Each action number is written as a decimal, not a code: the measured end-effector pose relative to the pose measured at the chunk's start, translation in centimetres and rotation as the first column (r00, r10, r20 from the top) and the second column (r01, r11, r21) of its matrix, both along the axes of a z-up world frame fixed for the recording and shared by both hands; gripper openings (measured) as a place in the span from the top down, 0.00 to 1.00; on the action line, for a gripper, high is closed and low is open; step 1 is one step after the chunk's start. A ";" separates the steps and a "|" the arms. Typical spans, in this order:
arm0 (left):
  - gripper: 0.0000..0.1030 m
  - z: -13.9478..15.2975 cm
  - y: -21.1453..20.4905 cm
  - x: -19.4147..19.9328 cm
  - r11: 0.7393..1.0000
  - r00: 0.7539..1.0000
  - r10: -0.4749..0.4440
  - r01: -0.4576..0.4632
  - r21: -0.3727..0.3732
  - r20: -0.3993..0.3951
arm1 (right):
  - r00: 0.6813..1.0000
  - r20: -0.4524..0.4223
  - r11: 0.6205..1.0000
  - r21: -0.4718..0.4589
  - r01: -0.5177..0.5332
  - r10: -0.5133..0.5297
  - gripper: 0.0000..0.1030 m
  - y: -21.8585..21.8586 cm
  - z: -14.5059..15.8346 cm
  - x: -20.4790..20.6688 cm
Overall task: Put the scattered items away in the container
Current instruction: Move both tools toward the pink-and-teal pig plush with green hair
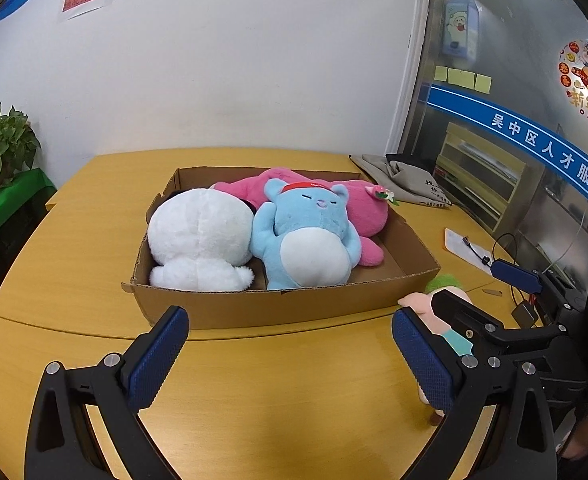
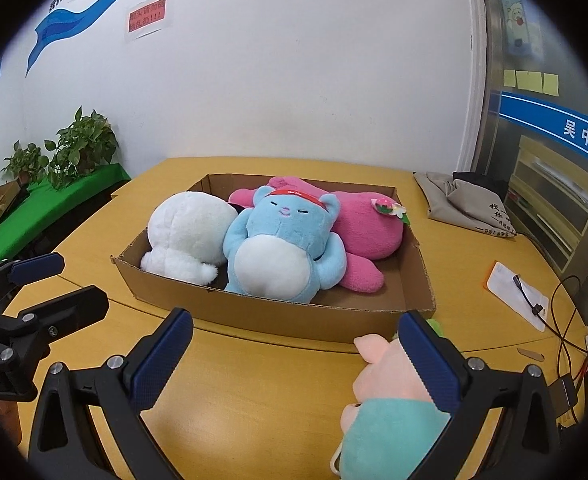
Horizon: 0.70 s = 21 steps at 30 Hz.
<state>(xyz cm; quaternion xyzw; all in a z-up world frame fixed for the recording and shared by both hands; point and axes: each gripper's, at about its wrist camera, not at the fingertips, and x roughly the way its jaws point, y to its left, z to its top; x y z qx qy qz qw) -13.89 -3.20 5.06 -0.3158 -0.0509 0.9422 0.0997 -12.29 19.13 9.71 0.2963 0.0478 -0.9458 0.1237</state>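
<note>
A cardboard box (image 1: 233,308) (image 2: 253,308) on the yellow table holds a white plush (image 1: 199,236) (image 2: 189,232), a blue plush (image 1: 310,236) (image 2: 277,248) and a pink plush (image 1: 364,210) (image 2: 368,228). A small doll (image 1: 416,300) (image 2: 386,376) with green hair, a peach face and teal clothes lies outside, by the box's near right corner. My right gripper (image 2: 297,318) (image 1: 484,290) is open, and the doll rests against its right finger, ungripped. Before the box's front wall my left gripper (image 1: 291,318) (image 2: 83,280) stands open, holding nothing.
A grey cloth bag (image 1: 410,184) (image 2: 462,200) lies at the table's far right. A white card with a cable (image 1: 462,244) (image 2: 518,292) and more wires sit on the right. Potted plants (image 1: 1,148) (image 2: 85,148) stand on a green shelf at left.
</note>
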 end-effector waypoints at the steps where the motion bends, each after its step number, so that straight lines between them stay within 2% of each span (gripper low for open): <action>1: 0.00 0.0 0.1 0.0 1.000 1.000 0.000 0.000 0.003 0.003 | 1.000 0.002 1.000 -0.001 0.002 -0.002 0.00 0.2 0.0 0.1; 21: 0.00 -0.7 1.2 -0.8 1.000 1.000 -0.005 0.005 -0.011 0.030 | 1.000 0.030 1.000 -0.014 -0.004 0.005 0.00 1.2 -0.9 0.0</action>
